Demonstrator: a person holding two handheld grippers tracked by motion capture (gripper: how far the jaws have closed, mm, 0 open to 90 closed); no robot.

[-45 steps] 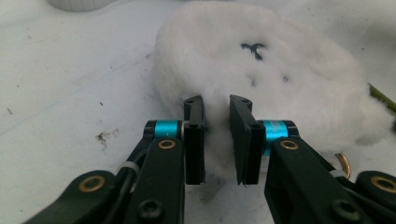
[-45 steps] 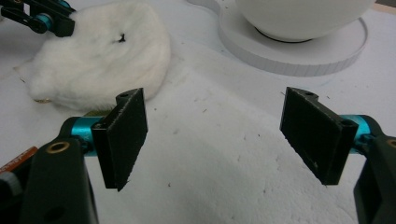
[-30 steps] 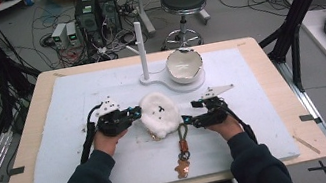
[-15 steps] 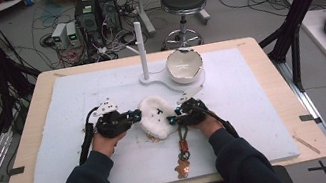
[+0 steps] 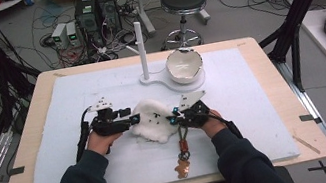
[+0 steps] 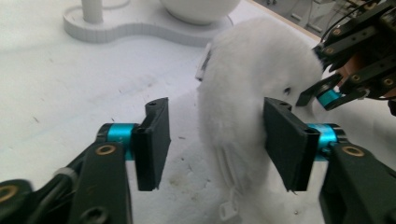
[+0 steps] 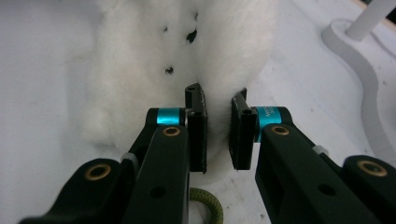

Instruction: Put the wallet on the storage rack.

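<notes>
While the left gripper (image 6: 215, 144) has just spread wide, the right gripper (image 7: 218, 133) pinches the fluffy white pouch (image 5: 154, 121).

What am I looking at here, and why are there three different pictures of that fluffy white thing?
No machine moves here: a person at a table holds a hand-held grasping tool in each hand. The high view looks down from above; you see the left tool and the right tool on either side of a fluffy white pouch lying on a white mat. The other two pictures come from small cameras riding on each tool, looking along its two black jaws. In the right gripper view, the jaws have just been closing and now pinch a fold of the pouch. In the left gripper view, the jaws have just been opening, with the pouch between them. A keychain strap lies near the person, and a white stand with a bowl sits farther back.
</notes>
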